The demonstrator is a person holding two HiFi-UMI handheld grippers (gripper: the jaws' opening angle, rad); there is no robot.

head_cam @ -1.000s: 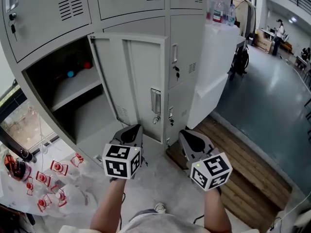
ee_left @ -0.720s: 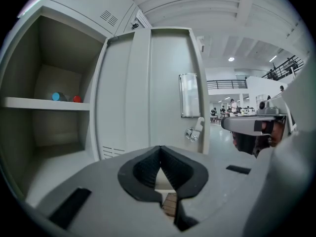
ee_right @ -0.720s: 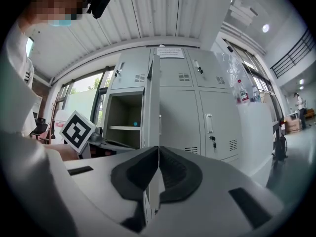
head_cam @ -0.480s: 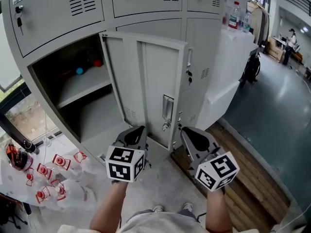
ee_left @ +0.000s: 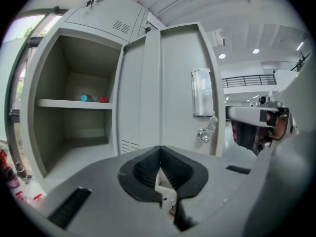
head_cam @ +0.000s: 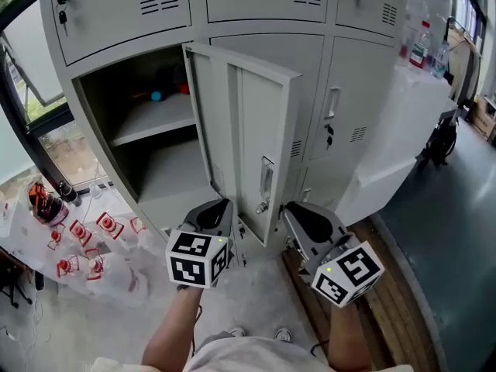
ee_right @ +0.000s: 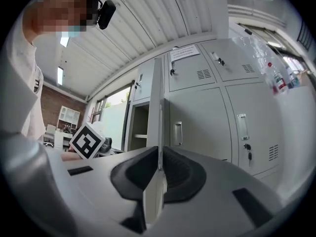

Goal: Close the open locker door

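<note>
The grey locker's open door (head_cam: 252, 130) swings out toward me on hinges at its left, its handle and latch (head_cam: 265, 183) near the free edge. The open compartment (head_cam: 147, 142) has a shelf bearing a small blue thing (head_cam: 157, 95) and a red one (head_cam: 183, 88). My left gripper (head_cam: 217, 205) is shut and empty, low in front of the door's inner face (ee_left: 168, 83). My right gripper (head_cam: 298, 211) is shut and empty too, just right of the door's lower corner. In the right gripper view the door's edge (ee_right: 157, 98) lines up with the seam between the jaws.
Closed lockers (head_cam: 349, 107) stand to the right and above. A white counter (head_cam: 403, 122) with bottles (head_cam: 422, 45) is at the far right. Wooden planks (head_cam: 387, 285) lie under my right arm. Clear plastic with red-printed items (head_cam: 85, 239) lies on the floor at left.
The view has swung left, so the lockers and door sit further right and closer in the picture. Both grippers stay shut and low, near the door's bottom edge.
</note>
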